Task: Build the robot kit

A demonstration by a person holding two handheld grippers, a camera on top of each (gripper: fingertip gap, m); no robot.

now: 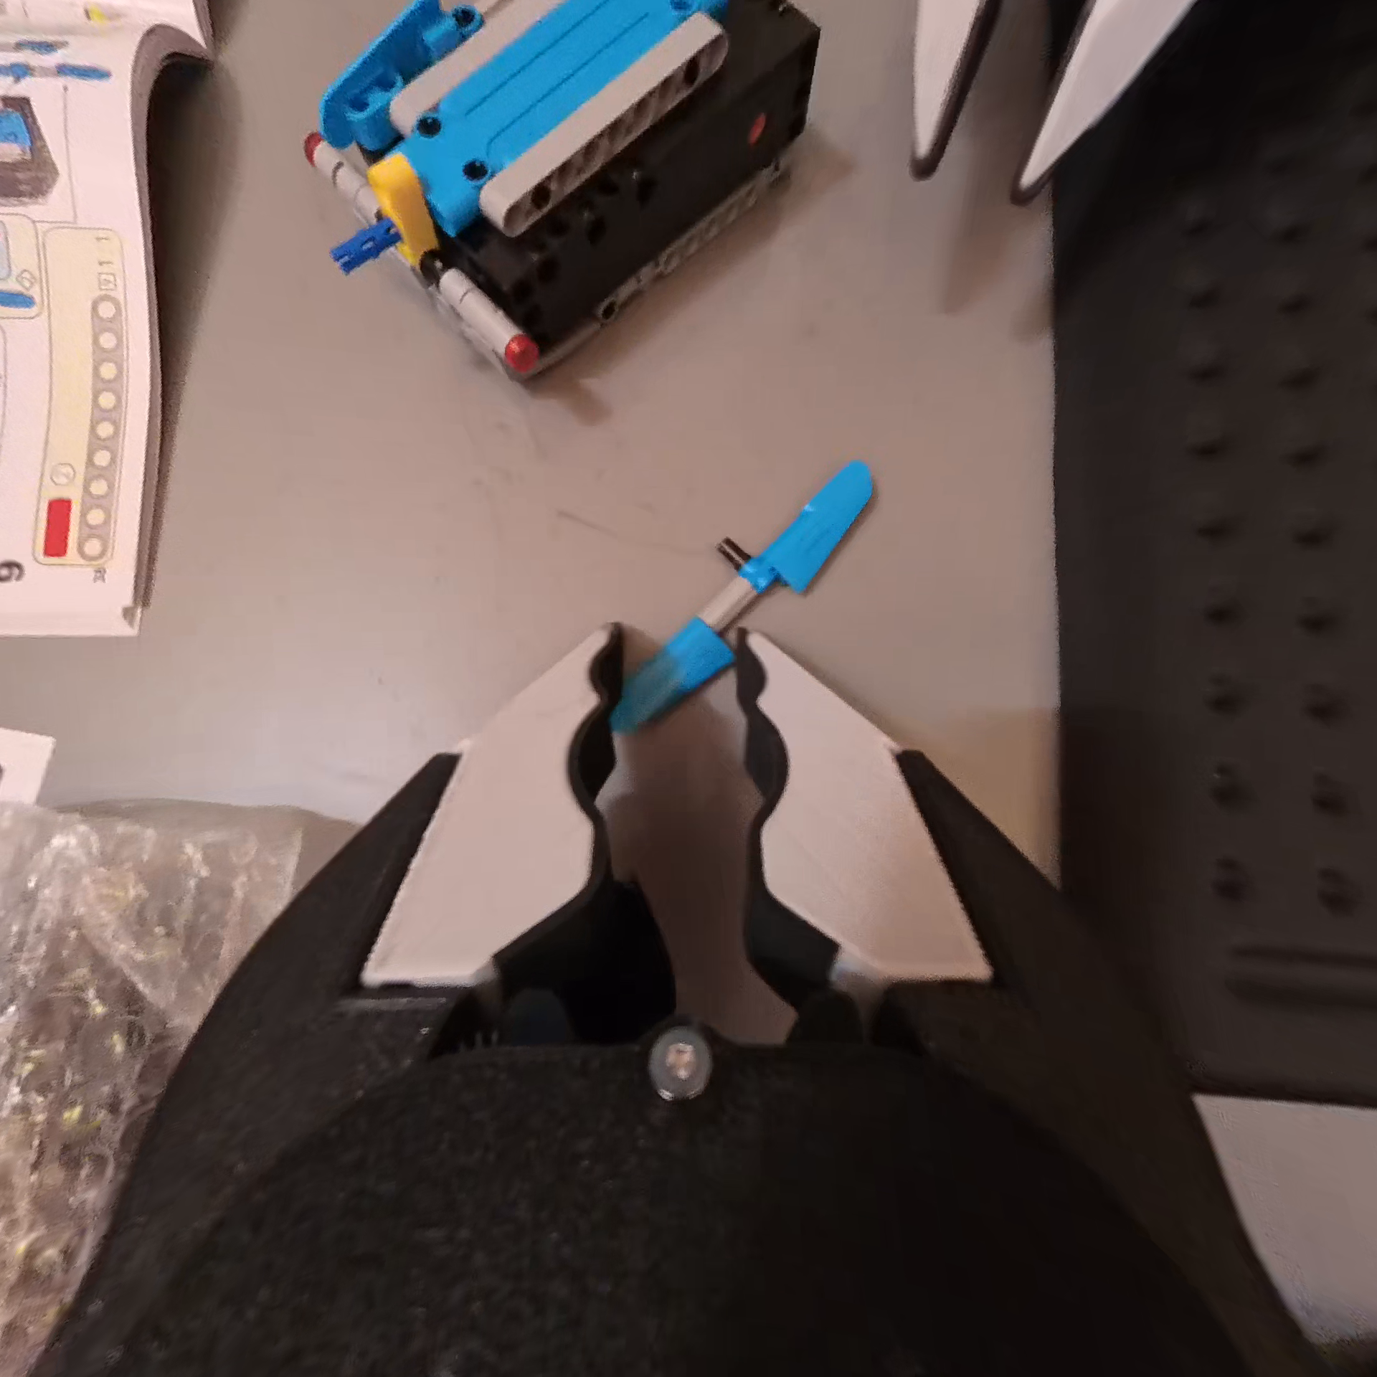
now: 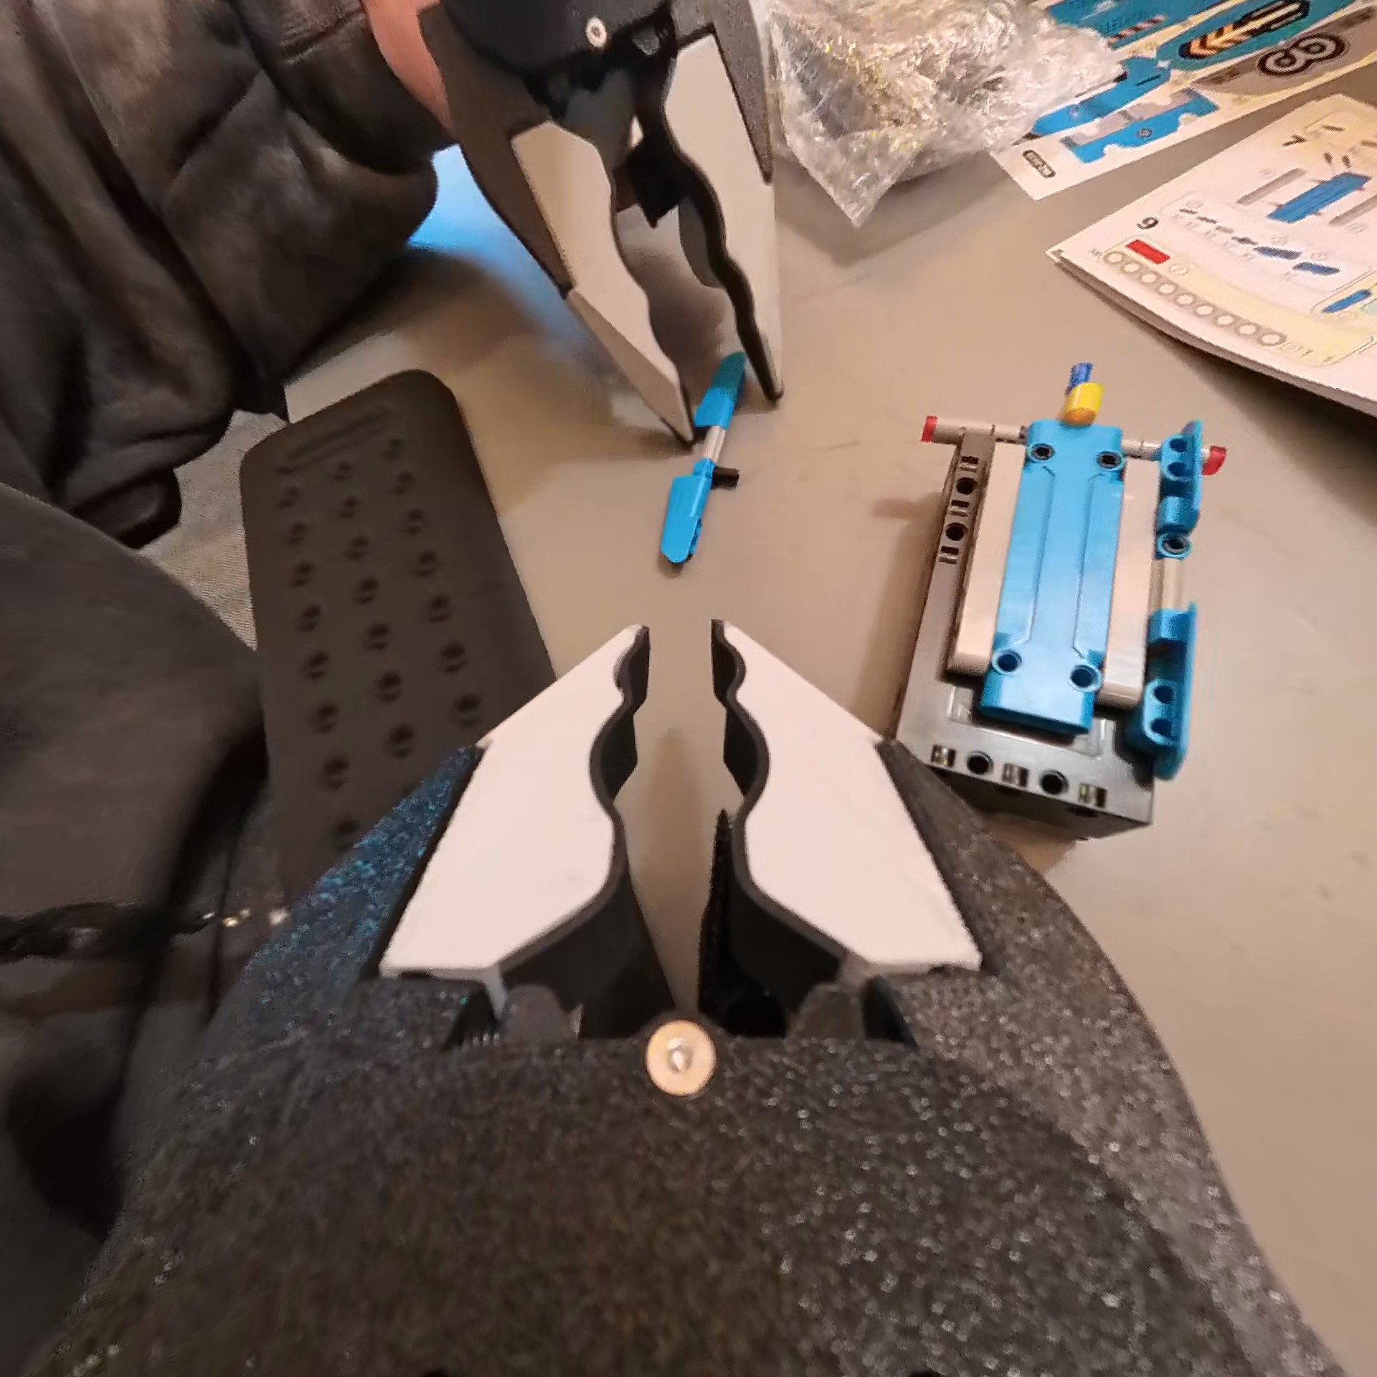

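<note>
- Left gripper (image 1: 676, 633), fingers apart, tips down on the grey table (image 1: 417, 521), straddling the near end of a small blue-and-grey axle piece (image 1: 752, 596); whether the fingers touch it is unclear.
- Right gripper (image 2: 678, 630), fingers slightly apart and empty, hovers near, well short of that piece.
- Farther off sits a black, blue and grey brick assembly (image 1: 566, 164).
- At far left lie an open instruction booklet (image 1: 67, 335) and a clear plastic bag (image 1: 89, 969).
</note>
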